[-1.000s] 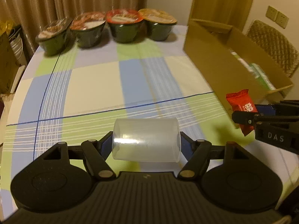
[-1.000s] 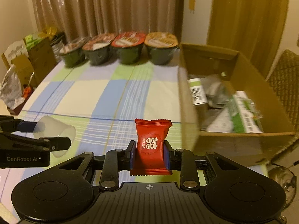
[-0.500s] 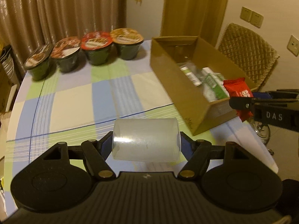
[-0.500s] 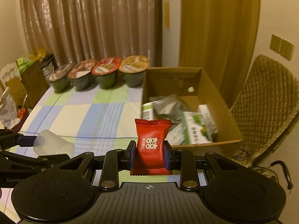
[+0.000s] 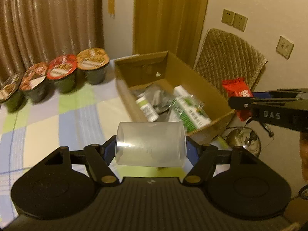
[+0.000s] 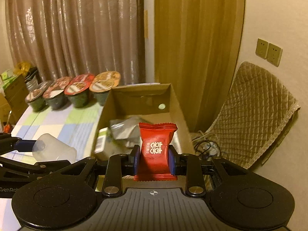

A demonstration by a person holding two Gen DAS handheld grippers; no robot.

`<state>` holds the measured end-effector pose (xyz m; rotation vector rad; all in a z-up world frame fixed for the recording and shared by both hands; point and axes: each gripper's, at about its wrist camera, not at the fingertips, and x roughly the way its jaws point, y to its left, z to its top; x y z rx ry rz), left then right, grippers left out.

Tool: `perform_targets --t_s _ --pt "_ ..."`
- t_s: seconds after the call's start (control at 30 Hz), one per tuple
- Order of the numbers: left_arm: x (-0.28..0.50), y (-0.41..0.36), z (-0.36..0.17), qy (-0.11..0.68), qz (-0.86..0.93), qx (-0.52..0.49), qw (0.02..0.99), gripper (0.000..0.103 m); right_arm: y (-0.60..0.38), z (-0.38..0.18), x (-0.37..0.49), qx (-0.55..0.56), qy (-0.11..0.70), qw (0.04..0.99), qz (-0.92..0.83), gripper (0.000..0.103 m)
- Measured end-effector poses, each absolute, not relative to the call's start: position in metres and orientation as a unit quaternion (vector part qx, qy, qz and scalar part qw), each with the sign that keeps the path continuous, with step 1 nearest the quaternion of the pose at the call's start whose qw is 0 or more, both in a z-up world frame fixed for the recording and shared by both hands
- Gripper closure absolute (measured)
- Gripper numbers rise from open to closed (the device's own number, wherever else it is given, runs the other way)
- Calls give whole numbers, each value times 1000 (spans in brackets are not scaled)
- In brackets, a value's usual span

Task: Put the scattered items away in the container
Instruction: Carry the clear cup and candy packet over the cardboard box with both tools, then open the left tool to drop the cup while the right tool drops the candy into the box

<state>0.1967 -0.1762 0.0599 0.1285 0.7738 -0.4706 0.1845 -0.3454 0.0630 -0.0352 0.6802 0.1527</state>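
My left gripper (image 5: 151,149) is shut on a clear plastic cup (image 5: 150,144) lying sideways between its fingers, held above the table's right edge just short of the cardboard box (image 5: 202,84). The cup (image 6: 54,150) and left gripper also show at the left of the right wrist view. My right gripper (image 6: 155,158) is shut on a red candy packet (image 6: 155,150), held over the box's near right corner (image 6: 173,96). The packet (image 5: 237,92) shows at the right of the left wrist view. The box holds a green-white carton (image 5: 189,110), a small bottle (image 5: 147,108) and grey bags.
Several lidded instant noodle bowls (image 5: 57,73) stand in a row at the table's far edge by the curtain. The checked tablecloth (image 5: 57,119) spreads left of the box. A quilted chair (image 6: 256,115) stands right of the box. A glass object (image 5: 243,140) sits below the table edge.
Both grippers have risen and moved right toward the box, each keeping its hold. The box interior is now more in view and the red packet is over its near right corner.
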Motion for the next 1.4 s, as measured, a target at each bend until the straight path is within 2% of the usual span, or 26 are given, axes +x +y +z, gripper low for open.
perform_targets --t_s 0.6,0.93,1.03,1.4 --pt "264 -246 35 378 -241 58 892 35 -369 31 246 -16 351 934 73 71" --pt "279 -256 26 375 -237 65 894 34 -369 24 258 -15 354 932 75 71" --pt "282 -256 26 373 -229 65 897 28 -369 22 259 -16 355 932 75 71" --pt "282 -247 23 379 -217 63 897 28 -365 20 259 -17 358 930 78 71"
